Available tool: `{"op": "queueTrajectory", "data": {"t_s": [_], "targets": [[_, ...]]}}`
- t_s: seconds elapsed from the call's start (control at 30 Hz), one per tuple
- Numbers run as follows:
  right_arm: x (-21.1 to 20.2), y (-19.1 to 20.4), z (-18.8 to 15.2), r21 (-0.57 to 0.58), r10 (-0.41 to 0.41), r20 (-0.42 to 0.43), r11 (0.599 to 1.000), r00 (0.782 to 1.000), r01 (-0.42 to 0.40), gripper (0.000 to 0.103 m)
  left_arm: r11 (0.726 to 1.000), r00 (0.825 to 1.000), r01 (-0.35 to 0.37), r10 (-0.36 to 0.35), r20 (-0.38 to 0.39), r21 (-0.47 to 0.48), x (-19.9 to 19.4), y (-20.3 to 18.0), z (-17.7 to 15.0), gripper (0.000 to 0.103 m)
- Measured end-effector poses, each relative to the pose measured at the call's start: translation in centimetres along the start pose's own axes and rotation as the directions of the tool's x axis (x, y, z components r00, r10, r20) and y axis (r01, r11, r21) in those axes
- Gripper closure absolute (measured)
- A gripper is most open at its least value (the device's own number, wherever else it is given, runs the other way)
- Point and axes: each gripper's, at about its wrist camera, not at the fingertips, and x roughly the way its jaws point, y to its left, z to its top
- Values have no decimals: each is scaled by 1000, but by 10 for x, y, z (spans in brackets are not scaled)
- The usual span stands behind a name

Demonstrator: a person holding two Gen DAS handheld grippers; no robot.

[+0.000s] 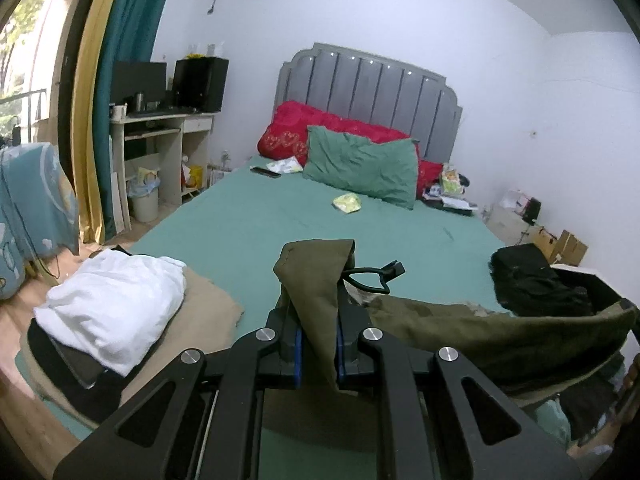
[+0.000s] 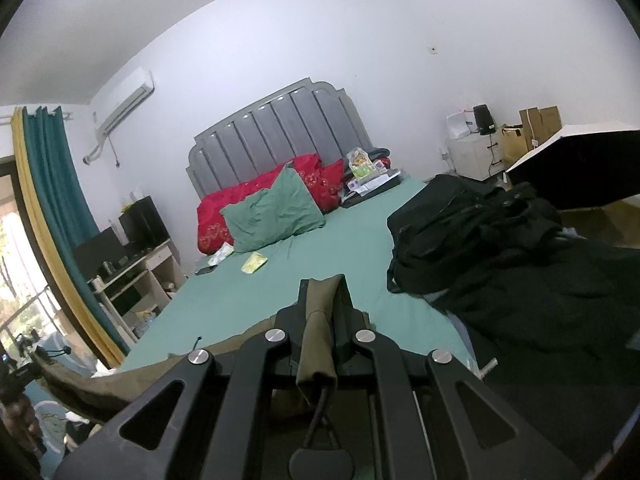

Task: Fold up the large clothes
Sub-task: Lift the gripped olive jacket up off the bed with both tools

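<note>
Both sets of fingers [image 1: 318, 312] [image 2: 324, 312] pinch an olive garment [image 1: 460, 332] above the green-sheeted bed [image 1: 248, 220], grey headboard [image 1: 368, 84] beyond.

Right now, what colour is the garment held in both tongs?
Olive green garment, plain; it shows best in the left wrist view.

Left gripper [image 1: 318, 320] jaws clamped, right gripper [image 2: 320, 312] jaws clamped, both raised
</note>
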Motion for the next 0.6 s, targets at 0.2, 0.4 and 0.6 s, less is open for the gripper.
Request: {"op": "queueTrajectory", "data": {"t_s": [0.2, 0.4, 0.6], "targets": [[49, -4, -4, 10, -45, -13, 999, 999, 45, 98, 1000, 1000, -14, 14, -13, 12, 50, -8, 6, 90], [92, 4, -2, -45, -75, -40, 996, 996, 73, 97, 1000, 999, -27, 27, -43, 0, 99, -6, 10, 90], [151, 5, -4, -66, -98, -105, 994, 990, 91, 97, 999, 996, -47, 45, -82, -18, 157, -3, 14, 90]]}}
